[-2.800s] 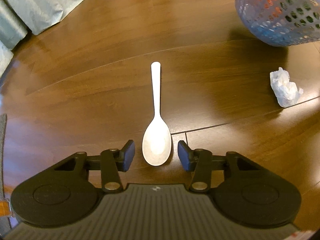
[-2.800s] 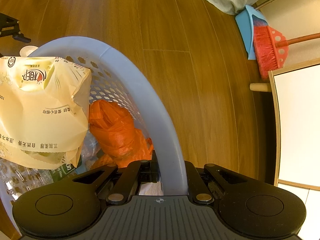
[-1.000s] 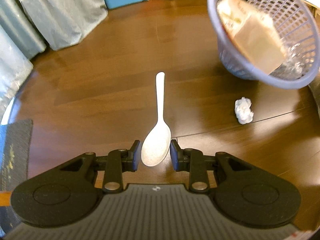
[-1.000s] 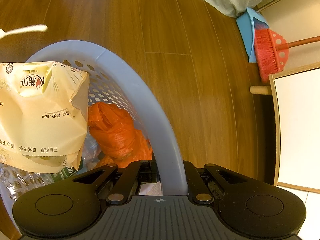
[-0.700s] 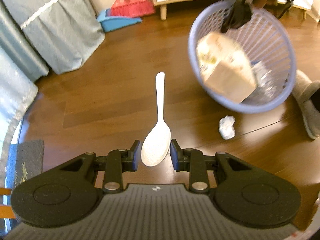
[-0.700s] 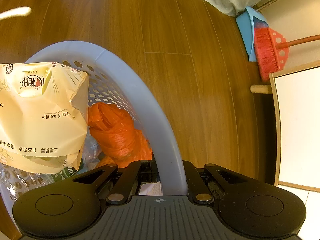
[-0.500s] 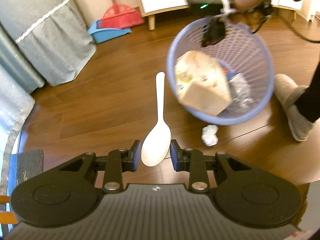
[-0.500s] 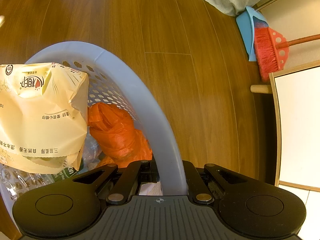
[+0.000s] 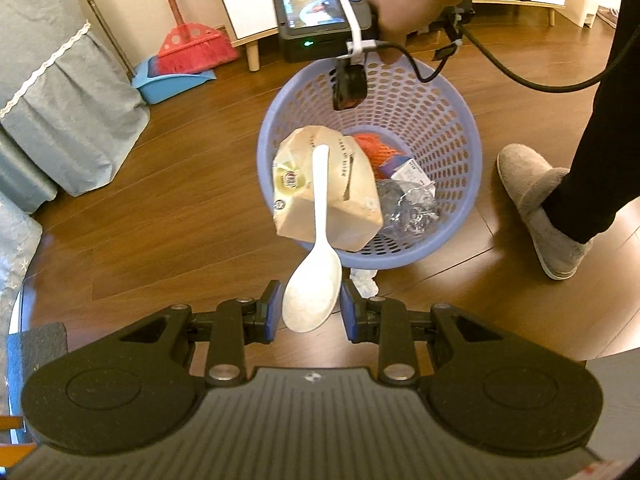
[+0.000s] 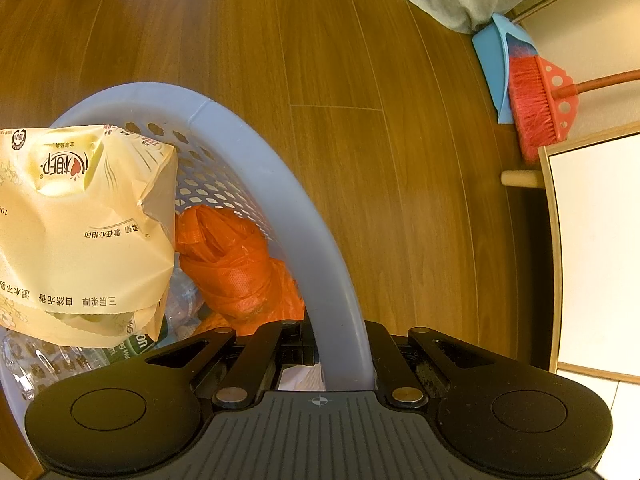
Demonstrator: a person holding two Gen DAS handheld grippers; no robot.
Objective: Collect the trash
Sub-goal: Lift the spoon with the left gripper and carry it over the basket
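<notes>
Two grippers work; left gripper (image 9: 307,316) pinches the spoon (image 9: 314,258), handle pointing over the basket (image 9: 460,216); right gripper (image 10: 340,354) clamps its rim.

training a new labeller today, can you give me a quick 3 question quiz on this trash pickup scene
1. True or false: the left gripper holds the white spoon by its bowl.
2. What does the right gripper clamp? A) the red broom B) the rim of the purple basket C) the orange bag
3. Which piece of trash lies on the floor, outside the basket?

Key
1. True; the handle points away toward the basket.
2. B
3. The crumpled white paper, on the floor at the basket's near edge.
</notes>
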